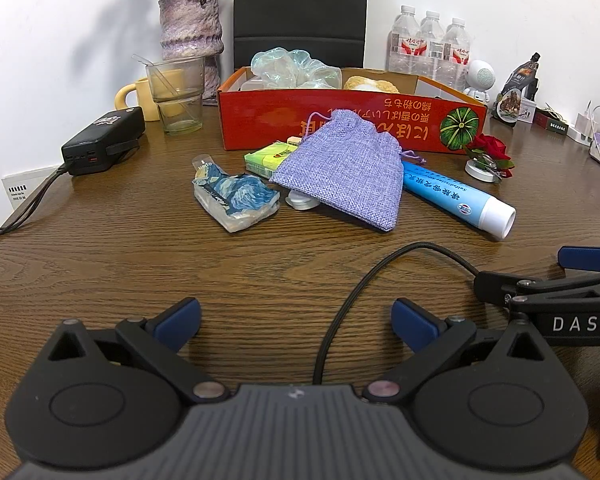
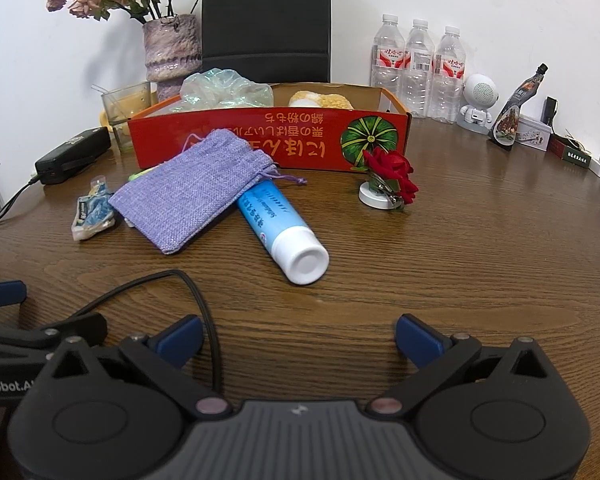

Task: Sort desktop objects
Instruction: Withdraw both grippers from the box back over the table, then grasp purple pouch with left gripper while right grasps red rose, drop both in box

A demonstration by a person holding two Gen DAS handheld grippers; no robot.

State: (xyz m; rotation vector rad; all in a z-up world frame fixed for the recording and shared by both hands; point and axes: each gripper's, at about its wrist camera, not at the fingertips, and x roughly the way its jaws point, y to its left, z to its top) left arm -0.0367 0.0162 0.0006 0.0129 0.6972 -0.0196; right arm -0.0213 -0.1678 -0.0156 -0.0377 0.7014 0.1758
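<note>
A purple drawstring pouch point(image 1: 346, 164) point(image 2: 188, 188) lies in front of a red cardboard box point(image 1: 380, 120) point(image 2: 284, 136), over a green pack point(image 1: 266, 158) and a small white object point(image 1: 302, 202). A blue-and-white tube point(image 1: 460, 200) point(image 2: 280, 228) lies to its right, a blue patterned packet point(image 1: 236, 200) point(image 2: 92, 212) to its left. A red rose on a white base point(image 1: 488, 156) point(image 2: 388, 180) stands right of the tube. My left gripper point(image 1: 296, 322) and my right gripper point(image 2: 298, 338) are open and empty, near the table's front, short of the objects.
The box holds a crumpled clear bag point(image 1: 292, 68) and a yellow fuzzy item point(image 2: 320, 100). A power bank point(image 1: 104, 140), glass cup point(image 1: 178, 92), vase point(image 1: 190, 32), water bottles point(image 2: 418, 68), white toy robot point(image 2: 478, 100) and a black cable point(image 1: 360, 292) are around.
</note>
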